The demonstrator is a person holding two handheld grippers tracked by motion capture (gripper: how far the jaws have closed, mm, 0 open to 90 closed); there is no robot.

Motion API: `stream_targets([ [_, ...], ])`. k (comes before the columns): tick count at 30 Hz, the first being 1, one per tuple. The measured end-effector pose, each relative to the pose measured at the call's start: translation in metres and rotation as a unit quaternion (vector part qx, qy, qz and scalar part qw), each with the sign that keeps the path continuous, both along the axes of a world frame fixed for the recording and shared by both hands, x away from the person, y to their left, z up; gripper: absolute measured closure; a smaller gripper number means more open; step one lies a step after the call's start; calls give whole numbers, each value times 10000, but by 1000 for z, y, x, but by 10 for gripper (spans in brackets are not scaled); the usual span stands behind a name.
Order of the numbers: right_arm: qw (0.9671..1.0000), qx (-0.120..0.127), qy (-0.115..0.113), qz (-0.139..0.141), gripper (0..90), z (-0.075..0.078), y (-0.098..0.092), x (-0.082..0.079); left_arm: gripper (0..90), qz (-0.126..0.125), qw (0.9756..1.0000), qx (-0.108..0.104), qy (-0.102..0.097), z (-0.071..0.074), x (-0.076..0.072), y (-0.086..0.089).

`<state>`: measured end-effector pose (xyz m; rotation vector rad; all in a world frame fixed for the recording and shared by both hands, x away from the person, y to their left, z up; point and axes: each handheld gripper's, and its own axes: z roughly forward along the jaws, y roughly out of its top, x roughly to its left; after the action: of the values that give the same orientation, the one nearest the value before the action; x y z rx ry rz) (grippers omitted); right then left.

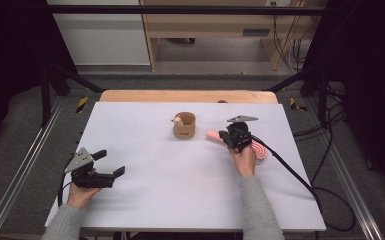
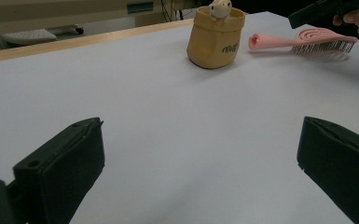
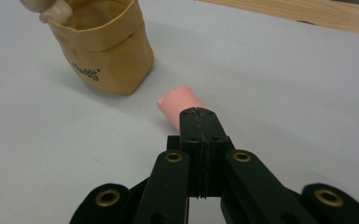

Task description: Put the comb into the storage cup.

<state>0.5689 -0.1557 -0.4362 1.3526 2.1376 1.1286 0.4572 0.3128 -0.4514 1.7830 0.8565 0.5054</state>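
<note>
Over pink brush handle (image 3: 179, 102), closed fingers (image 3: 199, 122).

Left gripper (image 2: 200, 163) jaws sit wide apart over the white table (image 2: 158, 107). Further off, a tan fabric pouch (image 2: 214, 39), with a pink plastic hairbrush (image 2: 307, 41) lying beside it.

A pink hairbrush (image 1: 258, 148) lies flat on the white bench (image 1: 155, 170), right of the frame's centre in the high view. Its round, blunt handle end (image 3: 179, 101) points toward the upper left; the oval head (image 2: 324, 39), ridged in concentric lines with pale bristles, sits toward the lower right.
</note>
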Motion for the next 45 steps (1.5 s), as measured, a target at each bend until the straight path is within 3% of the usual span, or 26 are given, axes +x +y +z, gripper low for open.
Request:
stream_targets([
  [26, 9985, -288, 267, -377, 900, -18, 9, 35, 3, -14, 10000, -5, 15, -1, 1, 0],
  [38, 9982, -353, 443, -202, 900, -20, 12, 32, 3, -28, 10000, 6, 24, -1, 1, 0],
  [45, 9978, -445, 484, 40, 900, -19, 15, 24, 3, -33, 10000, 13, 28, -1, 0, -1],
])
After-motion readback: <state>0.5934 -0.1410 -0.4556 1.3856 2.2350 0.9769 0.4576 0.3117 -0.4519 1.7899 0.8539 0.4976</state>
